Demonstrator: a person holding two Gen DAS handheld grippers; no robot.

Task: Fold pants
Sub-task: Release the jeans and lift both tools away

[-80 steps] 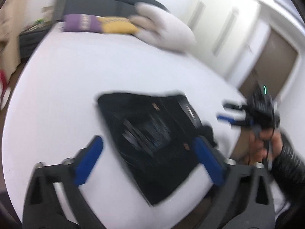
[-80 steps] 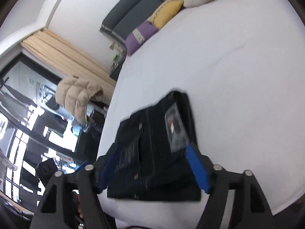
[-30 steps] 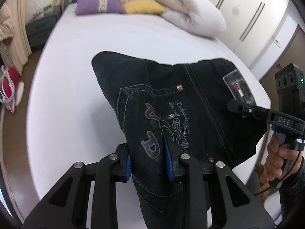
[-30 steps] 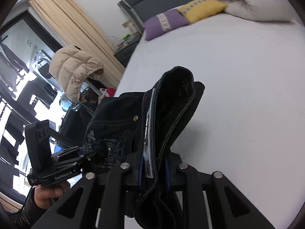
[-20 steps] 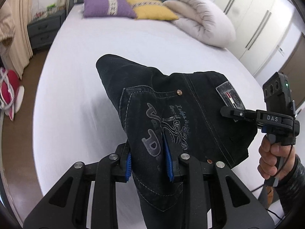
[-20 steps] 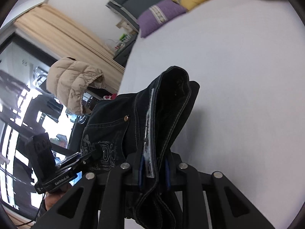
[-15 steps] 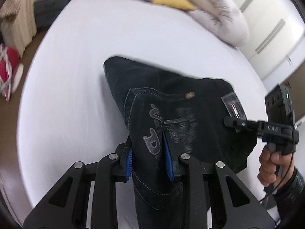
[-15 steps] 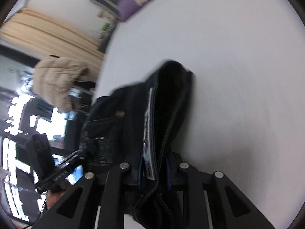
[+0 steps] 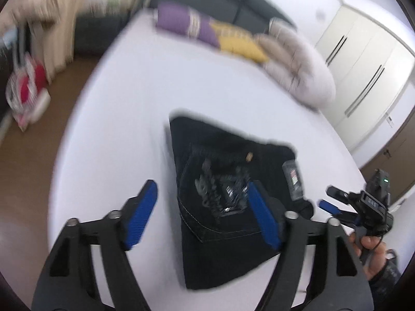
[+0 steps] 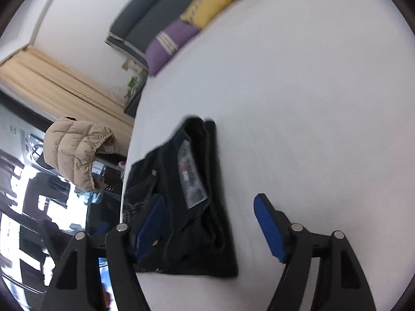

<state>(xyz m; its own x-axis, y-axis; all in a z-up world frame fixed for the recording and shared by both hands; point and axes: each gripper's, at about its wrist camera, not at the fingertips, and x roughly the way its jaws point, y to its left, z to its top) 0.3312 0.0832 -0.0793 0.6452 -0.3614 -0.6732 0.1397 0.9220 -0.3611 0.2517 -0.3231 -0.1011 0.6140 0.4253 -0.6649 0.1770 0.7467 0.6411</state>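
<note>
pants (image 9: 220, 207): i see them folded on the bed (image 9: 116, 129), below both tongs.
left gripper (image 9: 202, 217): opening, gripping nothing.
right gripper (image 10: 210, 225): opening; contact unclear, blurred.

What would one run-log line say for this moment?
pants: folded, lying on bed | left gripper: opening, nothing gripped | right gripper: opening, nothing gripped

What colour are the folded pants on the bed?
Black denim pants, with pale stitching; clearest in the left wrist view.
</note>
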